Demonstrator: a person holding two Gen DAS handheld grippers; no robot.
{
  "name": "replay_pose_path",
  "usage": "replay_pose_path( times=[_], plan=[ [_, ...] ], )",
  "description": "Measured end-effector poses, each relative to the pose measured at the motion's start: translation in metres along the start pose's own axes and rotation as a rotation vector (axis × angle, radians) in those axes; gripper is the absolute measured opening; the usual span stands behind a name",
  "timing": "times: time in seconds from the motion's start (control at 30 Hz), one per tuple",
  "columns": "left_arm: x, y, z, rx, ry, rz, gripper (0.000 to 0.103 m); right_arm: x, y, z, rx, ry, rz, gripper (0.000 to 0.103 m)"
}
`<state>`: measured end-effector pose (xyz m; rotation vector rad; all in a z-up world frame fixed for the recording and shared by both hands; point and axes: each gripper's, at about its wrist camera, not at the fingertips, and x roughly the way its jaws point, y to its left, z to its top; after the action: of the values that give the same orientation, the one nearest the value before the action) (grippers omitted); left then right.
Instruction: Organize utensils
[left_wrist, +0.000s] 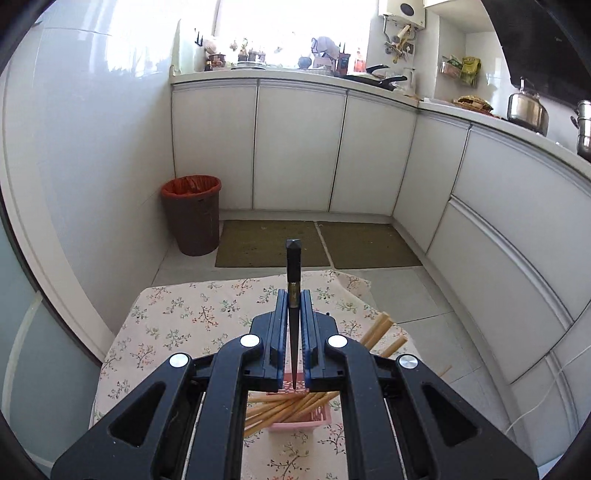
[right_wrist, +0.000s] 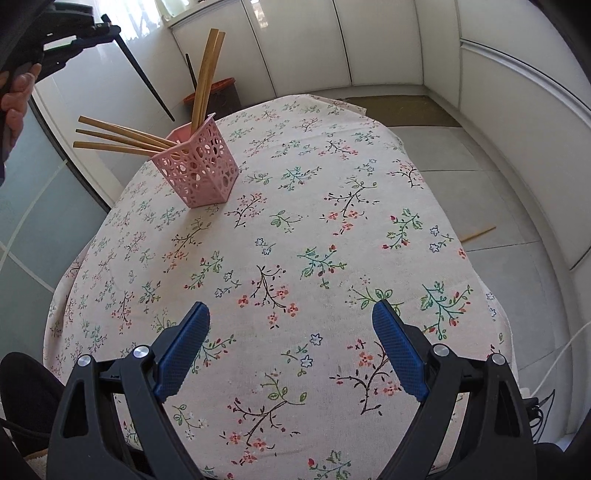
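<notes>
Left gripper (left_wrist: 294, 295) clamps a single black chopstick (left_wrist: 293, 273) between its blue pads (left_wrist: 281, 325), jaws nearly closed on it. Thick square end sticks out past the fingertips, thin tip runs back toward the camera. In the right wrist view the same gripper (right_wrist: 105, 27) sits top left, raised above the table, a hand (right_wrist: 16, 96) on its grip; the black chopstick slants down and right from it, tip in the air just left of the pink basket (right_wrist: 197, 168), not touching it.

Pink perforated basket stands upright on the floral tablecloth (right_wrist: 295, 258), toward the far left part of the table. Bamboo chopsticks (right_wrist: 122, 138) inside: three lean out low to the left, two stand nearly upright (right_wrist: 208, 74). One more dark stick (right_wrist: 191, 75) stands in the basket behind the upright pair. In the left wrist view the basket (left_wrist: 295, 424) shows below the jaws, mostly hidden by the gripper, with bamboo chopsticks fanned across it.

Right gripper (right_wrist: 291, 314) hangs over the near part of the tablecloth, jaws spread wide, nothing between them.

Far right, one bamboo chopstick (right_wrist: 478, 234) lies on the floor tiles beside the table. Brown bin (left_wrist: 192, 214) with a red liner stands in the corner by the white cabinets (left_wrist: 295, 147).
</notes>
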<state>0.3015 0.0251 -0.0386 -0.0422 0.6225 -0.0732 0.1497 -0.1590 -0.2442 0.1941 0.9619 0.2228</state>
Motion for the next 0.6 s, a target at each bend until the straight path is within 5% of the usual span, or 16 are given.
replay_pose_path(
  times=[0.13,0.2,0.3,0.43,0.6],
  plan=[
    [0.035,0.002,-0.029,-0.021,0.091,-0.003,0.008,0.003,0.004,0.004,-0.023,-0.002,0.010,0.087],
    [0.036,0.009,-0.040,-0.049,0.105,-0.008,0.019,0.003,0.008,0.006,-0.036,-0.007,0.011,0.087],
    [0.019,0.017,-0.044,-0.079,0.077,-0.001,0.030,0.003,0.012,0.010,-0.041,-0.010,0.020,0.087],
    [-0.014,0.022,-0.048,-0.075,0.017,0.047,0.064,-0.005,0.022,0.020,-0.046,-0.042,0.037,0.087],
    [-0.039,0.022,-0.063,-0.052,0.032,0.121,0.069,-0.027,0.042,0.043,-0.059,-0.115,0.038,0.087]
  ],
)
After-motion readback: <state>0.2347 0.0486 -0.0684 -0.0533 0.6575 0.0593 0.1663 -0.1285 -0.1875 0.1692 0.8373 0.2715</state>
